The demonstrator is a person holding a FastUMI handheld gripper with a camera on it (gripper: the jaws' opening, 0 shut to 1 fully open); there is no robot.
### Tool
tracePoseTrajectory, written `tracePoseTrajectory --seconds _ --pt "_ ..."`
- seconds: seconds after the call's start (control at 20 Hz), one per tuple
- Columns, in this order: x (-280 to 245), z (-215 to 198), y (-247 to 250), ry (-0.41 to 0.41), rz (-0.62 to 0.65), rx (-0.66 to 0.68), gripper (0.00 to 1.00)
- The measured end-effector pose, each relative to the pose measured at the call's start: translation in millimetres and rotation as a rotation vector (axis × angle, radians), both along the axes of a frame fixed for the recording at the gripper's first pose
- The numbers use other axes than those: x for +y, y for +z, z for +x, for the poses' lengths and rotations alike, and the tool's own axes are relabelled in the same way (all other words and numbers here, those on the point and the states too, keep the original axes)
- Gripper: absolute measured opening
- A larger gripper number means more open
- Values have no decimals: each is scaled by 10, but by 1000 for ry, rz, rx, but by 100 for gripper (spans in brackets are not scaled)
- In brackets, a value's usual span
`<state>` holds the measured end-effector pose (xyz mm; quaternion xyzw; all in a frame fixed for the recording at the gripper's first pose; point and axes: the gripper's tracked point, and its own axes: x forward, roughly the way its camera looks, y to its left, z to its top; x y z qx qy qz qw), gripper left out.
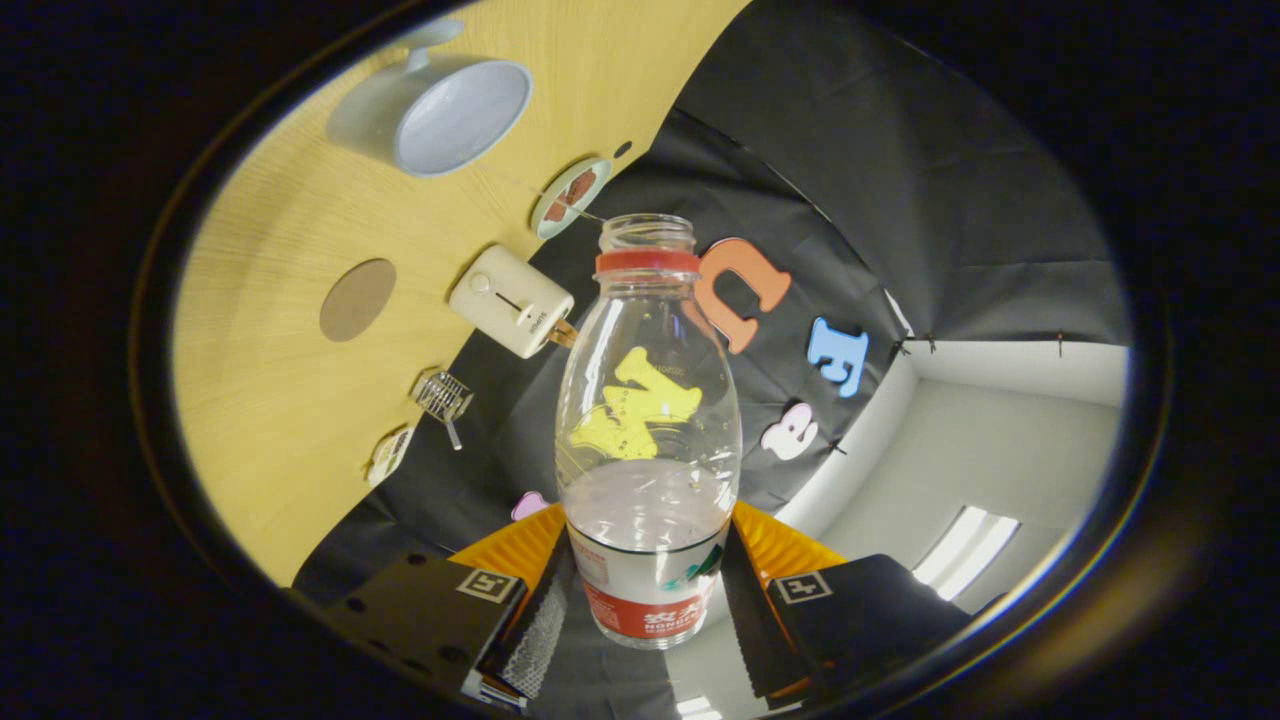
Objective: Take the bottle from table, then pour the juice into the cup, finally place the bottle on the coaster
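Both fingers pressed on bottle (648,440) — tongs (648,600) closed around it

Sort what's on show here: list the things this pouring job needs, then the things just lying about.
Job:
bottle, held between the fingers, lifted and tilted
cup on the table
round coaster

Lying about:
small white box
small plate
little wire item

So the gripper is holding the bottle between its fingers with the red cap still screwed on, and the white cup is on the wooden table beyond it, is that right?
Not quite: the bottle has no cap; its mouth is open above the red neck ring, as the gripper view shows. The rest holds: the gripper grips it between both fingers, and the white cup sits on the wooden table beyond.
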<state>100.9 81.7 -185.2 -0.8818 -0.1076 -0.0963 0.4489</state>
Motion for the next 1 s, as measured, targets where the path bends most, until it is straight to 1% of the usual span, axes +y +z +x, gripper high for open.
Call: tracePoseTrajectory --seconds 0.35,0.65,0.85,1.0 --pt "89 -9 -21 23 -19 -16 78" --pt "89 2 -100 24 -31 -14 78" --pt "115 -12 -148 29 -22 -13 78" --pt "99 -13 -153 35 31 -8 78"
